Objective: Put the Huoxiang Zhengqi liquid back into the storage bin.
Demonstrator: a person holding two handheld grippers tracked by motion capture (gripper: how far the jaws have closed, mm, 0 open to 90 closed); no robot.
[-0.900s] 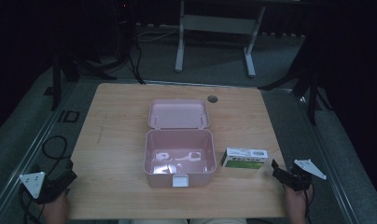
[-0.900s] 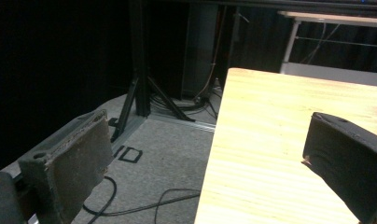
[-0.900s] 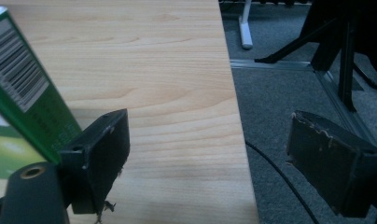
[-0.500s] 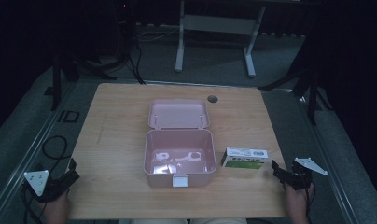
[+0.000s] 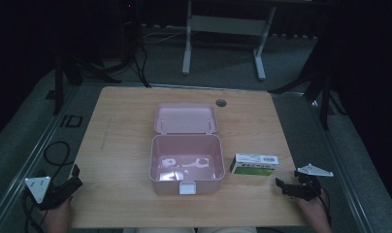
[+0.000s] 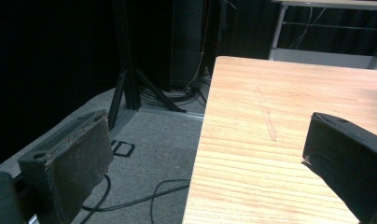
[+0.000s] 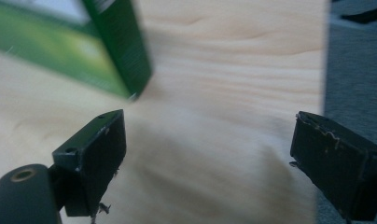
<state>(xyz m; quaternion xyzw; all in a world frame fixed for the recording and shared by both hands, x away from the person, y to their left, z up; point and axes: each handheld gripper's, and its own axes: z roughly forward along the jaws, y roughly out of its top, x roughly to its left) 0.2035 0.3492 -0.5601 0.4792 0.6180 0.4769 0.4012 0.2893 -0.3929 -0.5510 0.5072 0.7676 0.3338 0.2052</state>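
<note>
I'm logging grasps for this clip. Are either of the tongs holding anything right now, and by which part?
Nothing is held. The left tongs and right tongs both stand open and empty; the green box lies untouched.

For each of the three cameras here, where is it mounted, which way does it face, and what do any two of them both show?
High view: above the near edge, facing forward and down on the light wooden table; open pink plastic box, left gripper, right gripper, both hands.
Left gripper view: on the left gripper, facing the table's left edge and grey floor; open jaws.
Right gripper view: on the right gripper, facing the green-and-white carton; open jaws.
Shared: the carton, high and right views.
</note>
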